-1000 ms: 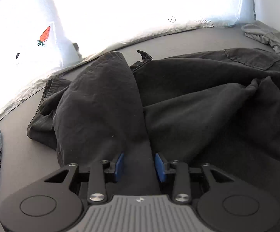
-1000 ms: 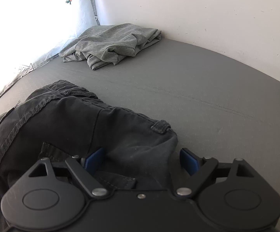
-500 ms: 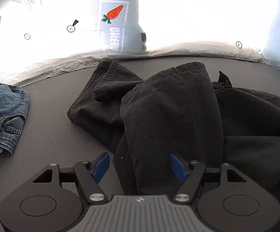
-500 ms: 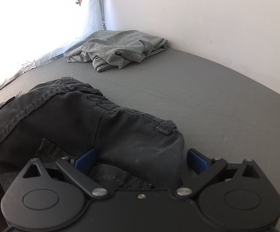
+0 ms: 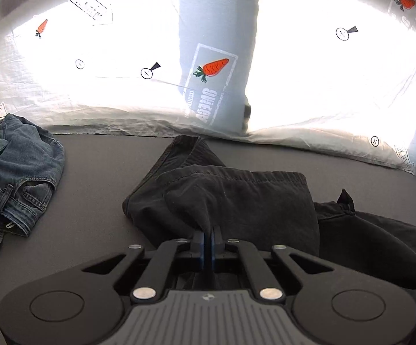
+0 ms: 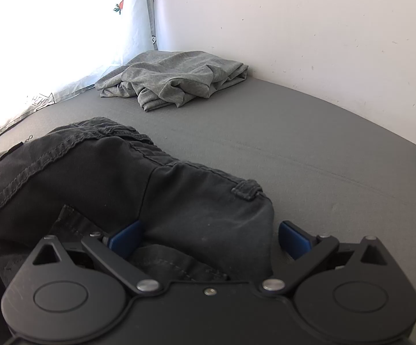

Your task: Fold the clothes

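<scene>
Left claw (image 5: 208, 237) pinches a fold of the black trousers (image 5: 236, 201); right claw (image 6: 208, 237) gapes wide around their waistband.

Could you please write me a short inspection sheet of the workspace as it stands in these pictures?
Surface: grey mat, bare at the right.
Job's things: black trousers, crumpled, one leg bunched up.
Clutter: blue jeans heaped at the left; grey garment heaped in the far corner.
Grippers: left tool shut on a fold of the black trousers; right tool open, astride their waistband end.
Cables: nothing seen.
Surroundings: carrot-print curtain over a bright window; white wall.
</scene>
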Demonstrator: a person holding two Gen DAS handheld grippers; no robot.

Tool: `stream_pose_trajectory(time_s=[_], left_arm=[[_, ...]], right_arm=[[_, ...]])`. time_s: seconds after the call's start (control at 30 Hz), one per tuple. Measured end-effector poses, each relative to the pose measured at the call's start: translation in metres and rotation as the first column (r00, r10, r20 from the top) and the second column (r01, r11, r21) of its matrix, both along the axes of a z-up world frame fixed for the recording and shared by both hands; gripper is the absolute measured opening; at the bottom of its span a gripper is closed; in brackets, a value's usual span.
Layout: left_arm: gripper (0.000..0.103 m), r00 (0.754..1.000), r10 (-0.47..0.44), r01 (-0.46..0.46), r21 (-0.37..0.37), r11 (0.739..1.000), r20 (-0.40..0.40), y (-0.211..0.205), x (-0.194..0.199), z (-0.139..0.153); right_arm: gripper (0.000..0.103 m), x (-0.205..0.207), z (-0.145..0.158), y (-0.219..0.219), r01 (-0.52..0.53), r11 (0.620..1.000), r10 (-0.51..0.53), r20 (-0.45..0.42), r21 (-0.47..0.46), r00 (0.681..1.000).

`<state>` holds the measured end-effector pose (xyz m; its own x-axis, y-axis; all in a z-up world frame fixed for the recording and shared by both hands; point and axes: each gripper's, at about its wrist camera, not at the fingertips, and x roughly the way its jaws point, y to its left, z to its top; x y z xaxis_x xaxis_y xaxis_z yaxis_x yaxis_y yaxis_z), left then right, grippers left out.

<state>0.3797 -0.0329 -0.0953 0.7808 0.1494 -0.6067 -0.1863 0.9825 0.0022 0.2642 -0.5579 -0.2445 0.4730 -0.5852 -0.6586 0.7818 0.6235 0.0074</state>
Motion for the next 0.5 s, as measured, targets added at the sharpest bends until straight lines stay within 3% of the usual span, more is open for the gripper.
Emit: stream_pose_trajectory(time_s=[0.1, 0.2, 0.3, 0.37, 0.43, 0.5], left_arm=[[0.004, 0.981, 0.176, -0.179, 0.031, 0.983, 0.08, 0.041, -0.05, 0.032], [0.005, 0.927, 0.368, -0.372, 0.054, 0.927, 0.075, 0.089, -0.108, 0.04], [0.006, 0.876, 0.481, -0.476, 0.091, 0.875, -0.044, 0.125, -0.156, 0.009], [0.006, 0.813, 0.556, -0.551, 0.08, 0.831, -0.175, 0.143, -0.185, -0.03], [0.011, 0.729, 0.617, -0.625, 0.079, 0.777, -0.297, 0.154, -0.207, -0.07], [0.012, 0.688, 0.645, -0.664, 0.069, 0.744, -0.333, 0.155, -0.219, -0.088]], right_arm=[[0.102, 0.0, 0.0, 0.0, 0.0, 1.0, 0.0, 0.0, 0.001, 1.0], [0.102, 0.0, 0.001, 0.0, 0.0, 1.0, 0.0, -0.002, 0.003, 1.0], [0.102, 0.001, 0.001, 0.0, 0.001, 1.0, -0.001, -0.004, 0.005, 1.0], [0.102, 0.001, 0.001, -0.001, 0.0, 1.0, 0.0, -0.006, 0.008, 1.0], [0.102, 0.002, 0.002, -0.002, -0.004, 1.0, 0.004, -0.011, 0.017, 1.0], [0.102, 0.003, 0.003, -0.005, -0.009, 0.999, 0.01, -0.019, 0.036, 1.0]])
